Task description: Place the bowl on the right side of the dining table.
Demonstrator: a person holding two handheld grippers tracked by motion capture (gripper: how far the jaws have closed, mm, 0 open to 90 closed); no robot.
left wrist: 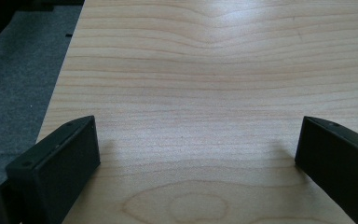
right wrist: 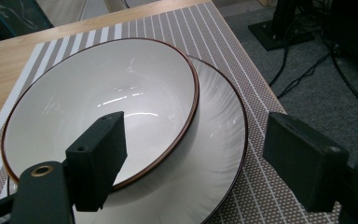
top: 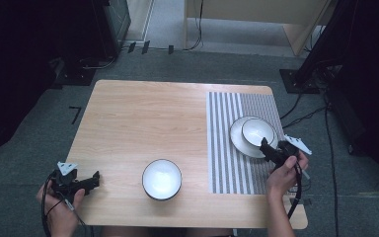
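A white bowl with a dark rim [top: 257, 130] sits on a white plate [top: 239, 140] on the striped placemat [top: 224, 153] at the table's right. My right gripper [top: 265, 147] is at the plate's near edge. In the right gripper view it [right wrist: 196, 135] is open. Its left jaw hangs over the inside of the bowl [right wrist: 98, 88] and its right jaw stands outside, so the bowl's near rim and the plate [right wrist: 219, 140] lie between them. A second white bowl [top: 162, 177] stands alone near the front middle. My left gripper [top: 96, 178] is open at the front left over bare wood [left wrist: 214, 70].
The wooden table [top: 143, 113] has grey carpet on all sides. Cables and black stand bases lie on the floor to the right [top: 301, 81]. The placemat [right wrist: 177, 23] reaches close to the table's right edge.
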